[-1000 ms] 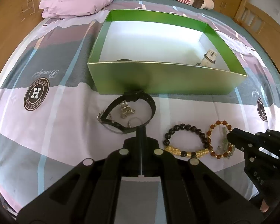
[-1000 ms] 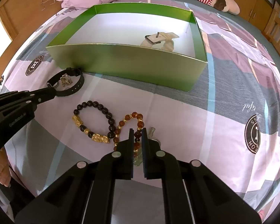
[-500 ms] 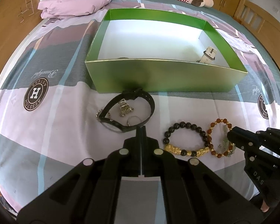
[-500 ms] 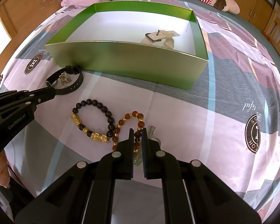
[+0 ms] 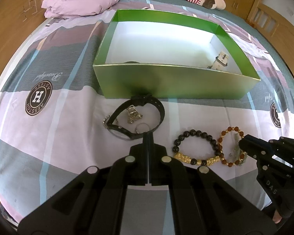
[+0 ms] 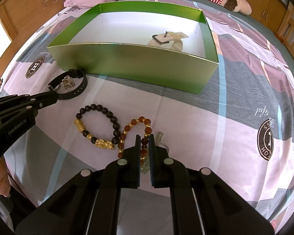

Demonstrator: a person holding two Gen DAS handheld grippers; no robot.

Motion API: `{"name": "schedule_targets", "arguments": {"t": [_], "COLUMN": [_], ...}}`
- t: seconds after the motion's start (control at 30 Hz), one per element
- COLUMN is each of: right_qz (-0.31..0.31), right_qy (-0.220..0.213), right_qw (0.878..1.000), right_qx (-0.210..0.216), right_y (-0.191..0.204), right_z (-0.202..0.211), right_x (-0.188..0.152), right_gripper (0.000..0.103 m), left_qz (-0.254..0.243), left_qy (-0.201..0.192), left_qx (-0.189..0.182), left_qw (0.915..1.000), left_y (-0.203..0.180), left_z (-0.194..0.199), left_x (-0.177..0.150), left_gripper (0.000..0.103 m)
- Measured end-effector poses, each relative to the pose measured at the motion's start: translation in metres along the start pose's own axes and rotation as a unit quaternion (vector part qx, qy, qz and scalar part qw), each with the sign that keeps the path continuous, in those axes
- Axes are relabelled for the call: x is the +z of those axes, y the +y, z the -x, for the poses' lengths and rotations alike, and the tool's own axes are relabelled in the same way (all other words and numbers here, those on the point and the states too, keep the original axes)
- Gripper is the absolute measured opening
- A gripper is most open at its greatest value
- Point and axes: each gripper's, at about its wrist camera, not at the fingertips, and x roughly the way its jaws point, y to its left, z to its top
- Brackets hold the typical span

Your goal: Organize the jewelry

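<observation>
barely begun: only a cream strap [image 6: 169,39] lies in the green box [image 6: 139,64], while the left tool [image 5: 148,135], pinched closed, touches the black watch [image 5: 135,120] and the right tool [image 6: 145,140] clamps the amber bracelet [image 6: 136,132] on the bed [image 6: 235,121], black bead bracelet [image 6: 100,126] untouched.

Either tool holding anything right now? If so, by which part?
Right tool: closed on the amber-and-gold bead bracelet, gripping its near-side beads. Left tool: shut at the black strap wristwatch; whether the strap is pinched cannot be told.

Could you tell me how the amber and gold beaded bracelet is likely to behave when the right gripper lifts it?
The amber and gold beaded bracelet will probably droop, being strung beads. Its smooth round beads might slip between the right gripper fingers.
</observation>
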Motion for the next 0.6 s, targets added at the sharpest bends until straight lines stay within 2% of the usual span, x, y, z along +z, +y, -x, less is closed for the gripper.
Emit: {"name": "schedule_targets", "arguments": {"t": [0.17, 0.27, 0.4, 0.6], "right_qz": [-0.009, -0.014, -0.019, -0.025], "right_qy": [-0.014, -0.023, -0.033, -0.044], "right_qw": [1.0, 0.999, 0.999, 0.998], "right_qx": [0.017, 0.024, 0.028, 0.034], "right_y": [-0.003, -0.005, -0.008, -0.011], "right_z": [0.007, 0.014, 0.021, 0.03], "right_x": [0.002, 0.004, 0.005, 0.004], "right_gripper": [0.007, 0.007, 0.007, 0.007], "left_qz": [0.015, 0.04, 0.084, 0.091], "left_qy": [-0.006, -0.009, 0.009, 0.038], "left_qx": [-0.036, -0.052, -0.077, -0.077], "left_qw": [0.9992, 0.9978, 0.9934, 0.9921], "left_y": [0.022, 0.046, 0.069, 0.062], "left_z": [0.016, 0.026, 0.021, -0.003], "left_x": [0.012, 0.018, 0.021, 0.018], "left_gripper": [0.0, 0.0, 0.0, 0.001]}}
